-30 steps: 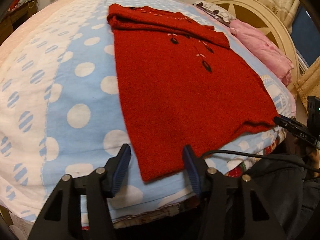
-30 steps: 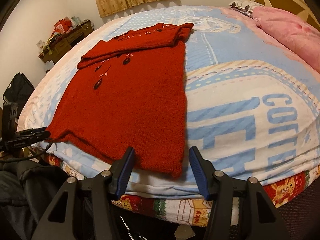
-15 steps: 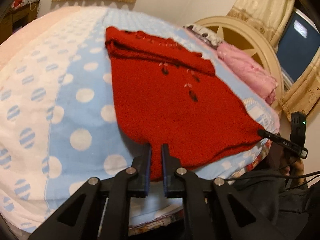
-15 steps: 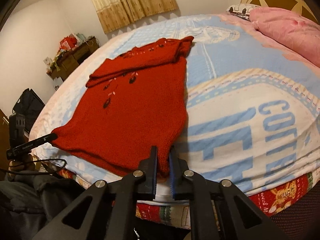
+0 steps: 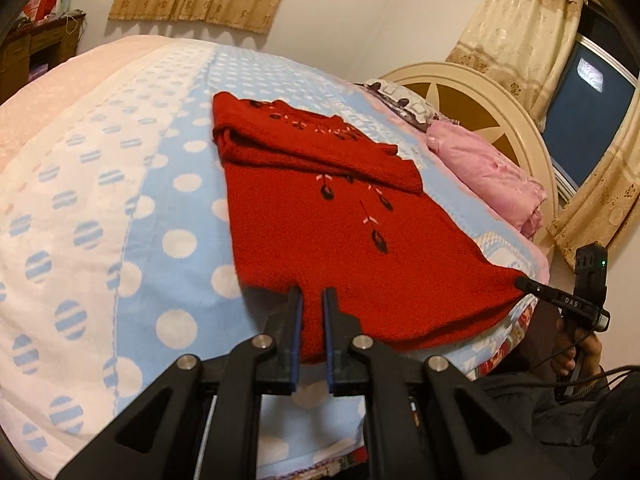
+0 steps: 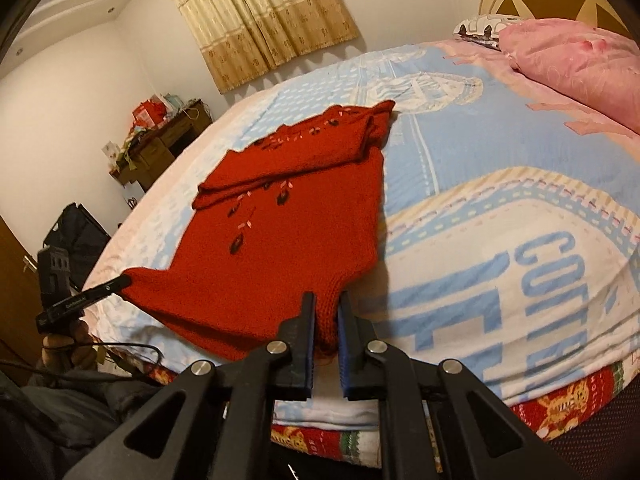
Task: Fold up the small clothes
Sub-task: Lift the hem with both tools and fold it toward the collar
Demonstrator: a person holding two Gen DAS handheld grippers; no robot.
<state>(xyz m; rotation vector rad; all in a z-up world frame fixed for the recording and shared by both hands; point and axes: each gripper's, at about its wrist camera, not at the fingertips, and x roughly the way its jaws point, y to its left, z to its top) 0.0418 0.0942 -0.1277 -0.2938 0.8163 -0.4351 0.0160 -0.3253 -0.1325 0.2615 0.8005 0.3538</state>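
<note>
A small red knitted sweater with dark flower embroidery lies on the bed, its sleeves folded across the top. My left gripper is shut on the sweater's near left hem corner. My right gripper is shut on the near right hem corner of the sweater. Both corners are lifted a little off the bed. The right gripper also shows in the left wrist view, and the left gripper shows in the right wrist view.
The bed has a blue and white dotted cover with printed letters on the right side. A pink pillow lies by the cream headboard. A cluttered wooden desk stands at the far wall.
Both grippers closed on the sweater's near hem corners and have raised them; the view has tilted up and the hem now lifts off the bed edge.
</note>
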